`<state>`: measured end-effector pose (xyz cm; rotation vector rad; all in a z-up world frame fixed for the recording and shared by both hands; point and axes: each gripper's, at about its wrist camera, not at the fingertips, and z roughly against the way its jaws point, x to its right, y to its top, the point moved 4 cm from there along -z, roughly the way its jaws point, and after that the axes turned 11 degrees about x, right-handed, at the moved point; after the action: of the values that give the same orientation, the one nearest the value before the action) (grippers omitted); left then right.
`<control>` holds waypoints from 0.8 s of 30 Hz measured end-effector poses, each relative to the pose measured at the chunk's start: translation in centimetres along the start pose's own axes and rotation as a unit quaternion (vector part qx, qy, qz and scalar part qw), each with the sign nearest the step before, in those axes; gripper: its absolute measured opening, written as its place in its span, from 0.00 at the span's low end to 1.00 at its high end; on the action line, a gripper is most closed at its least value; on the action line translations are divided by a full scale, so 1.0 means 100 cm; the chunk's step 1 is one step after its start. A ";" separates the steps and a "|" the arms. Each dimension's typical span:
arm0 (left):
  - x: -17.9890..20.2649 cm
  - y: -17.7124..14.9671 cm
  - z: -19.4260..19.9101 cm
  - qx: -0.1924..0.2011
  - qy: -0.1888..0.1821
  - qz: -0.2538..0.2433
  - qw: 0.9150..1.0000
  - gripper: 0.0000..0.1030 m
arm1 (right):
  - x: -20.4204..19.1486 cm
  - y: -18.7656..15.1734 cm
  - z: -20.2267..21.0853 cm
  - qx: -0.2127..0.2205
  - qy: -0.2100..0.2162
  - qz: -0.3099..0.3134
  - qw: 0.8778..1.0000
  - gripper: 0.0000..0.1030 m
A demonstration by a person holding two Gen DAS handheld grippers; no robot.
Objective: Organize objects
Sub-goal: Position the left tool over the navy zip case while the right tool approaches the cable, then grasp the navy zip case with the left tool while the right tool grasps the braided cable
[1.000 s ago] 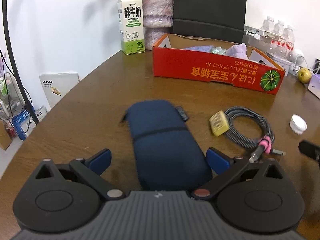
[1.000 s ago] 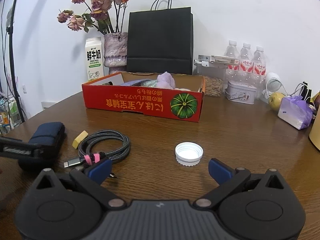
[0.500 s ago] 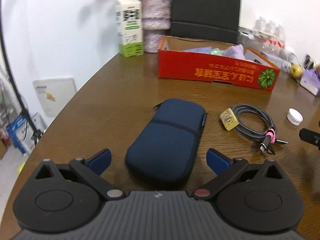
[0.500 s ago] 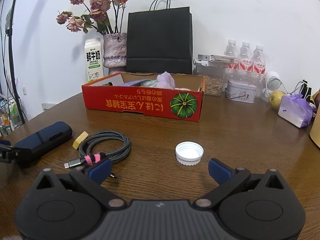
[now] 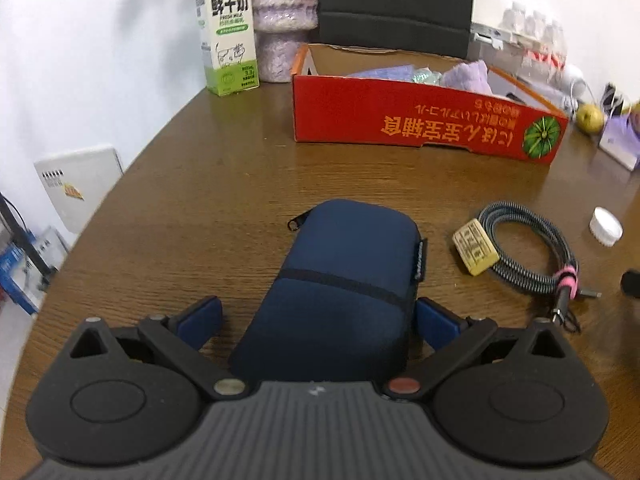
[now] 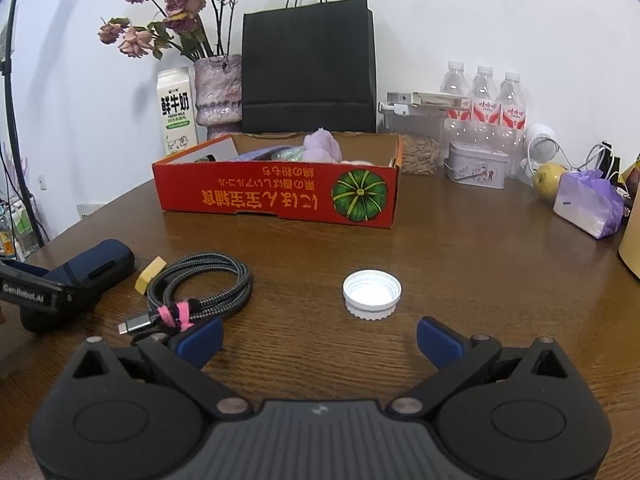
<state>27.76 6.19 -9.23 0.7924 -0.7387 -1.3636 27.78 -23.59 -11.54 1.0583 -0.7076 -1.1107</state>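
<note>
navy pouch [image 5: 340, 280] btwn spread l fingers [image 5: 200, 316]

The milk carton [image 5: 227, 28] reads "鲜牛奶 FRESH MILK"; the left gripper [image 6: 28, 294] is marked "GenRobot.AI".

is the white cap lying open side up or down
Open side up. The right wrist view shows the cap resting on the table with its hollow inside and raised ribbed rim facing upward, ahead of the open right gripper.

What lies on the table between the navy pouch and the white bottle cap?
A yellow eraser and a coiled braided cable lie between the navy pouch and the white bottle cap, seen in both wrist views.
</note>
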 end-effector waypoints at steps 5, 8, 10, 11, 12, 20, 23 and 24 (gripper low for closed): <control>-0.001 -0.003 0.002 0.016 0.000 0.002 1.000 1.00 | -0.001 -0.002 -0.004 -0.013 -0.008 0.003 1.000 1.00; -0.005 -0.003 0.008 0.024 -0.007 0.013 1.000 0.83 | -0.003 -0.001 -0.004 -0.009 -0.011 0.001 1.000 1.00; -0.006 -0.001 0.013 0.035 -0.006 0.015 0.999 0.73 | -0.009 0.000 -0.005 -0.003 -0.005 0.003 1.000 1.00; -0.008 -0.001 0.014 0.035 -0.008 0.020 0.999 0.73 | -0.014 0.001 -0.006 -0.001 0.001 0.005 1.000 1.00; -0.010 -0.001 0.014 0.035 -0.011 0.026 0.999 0.72 | -0.020 0.002 -0.007 0.001 0.008 0.007 1.000 1.00; -0.012 -0.001 0.016 0.035 -0.015 0.032 0.999 0.73 | -0.064 0.006 -0.027 -0.019 0.063 0.036 0.997 1.00; -0.013 -0.001 0.016 0.035 -0.016 0.035 0.999 0.73 | -0.071 0.010 -0.035 -0.029 0.070 0.039 0.996 1.00; -0.013 -0.001 0.016 0.035 -0.017 0.036 0.999 0.74 | -0.072 0.012 -0.038 -0.032 0.069 0.041 0.996 1.00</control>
<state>26.30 7.36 -8.46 0.7932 -0.8378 -1.2945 29.18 -15.48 -11.50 1.0314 -0.5961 -0.9746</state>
